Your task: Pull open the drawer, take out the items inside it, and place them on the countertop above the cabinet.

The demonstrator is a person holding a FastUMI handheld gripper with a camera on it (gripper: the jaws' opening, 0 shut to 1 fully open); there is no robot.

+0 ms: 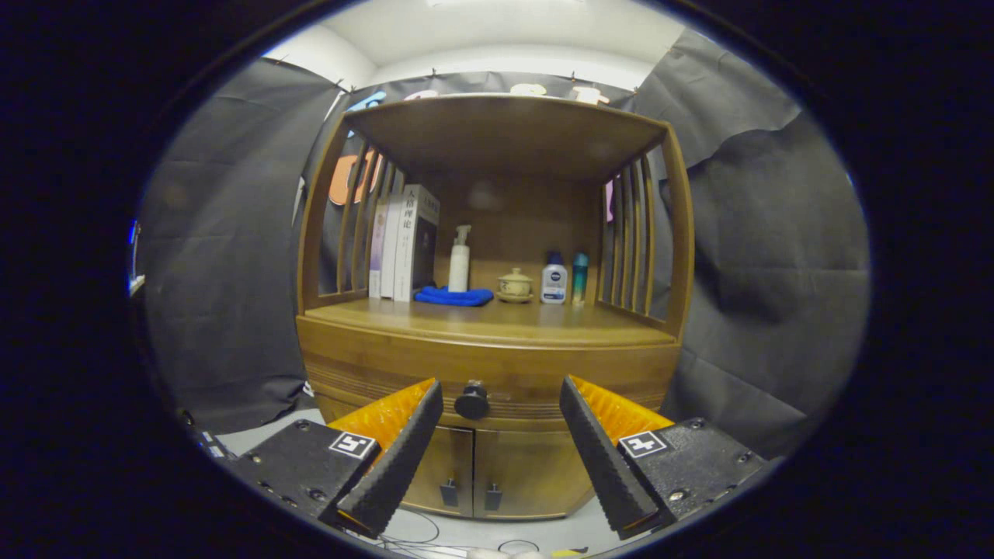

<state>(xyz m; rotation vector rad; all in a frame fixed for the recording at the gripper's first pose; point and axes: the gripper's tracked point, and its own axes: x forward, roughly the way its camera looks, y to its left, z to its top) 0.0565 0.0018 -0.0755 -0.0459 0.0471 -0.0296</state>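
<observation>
**Gripper facing a closed drawer, fingers spread and empty**

The gripper (501,388) faces a wooden cabinet (489,365) head-on, its two fingers (404,450) spread wide apart and holding nothing. The drawer (497,380) sits shut in the band just below the surface (481,320); its dark round knob (471,401) lies between the fingers and somewhat nearer the left one, apart from both. Whatever the drawer contains is hidden behind its front. Below the drawer, two cabinet doors (497,473) stand closed, each with a small dark handle near the central seam.

On the surface, under a wooden canopy (505,128) carried by slatted side panels (630,233), a row of things stands toward the back. From left to right: upright books (404,242), a folded blue cloth (454,296) lying flat, a white pump bottle (460,264) standing just behind the cloth, a small lidded ceramic pot (515,284), a white bottle with a blue cap (554,278), and a slim teal bottle (579,276). The front part of the surface is bare wood.

Thin cables (435,537), probably wiring, lie on the pale floor (264,431) before the cabinet.
</observation>
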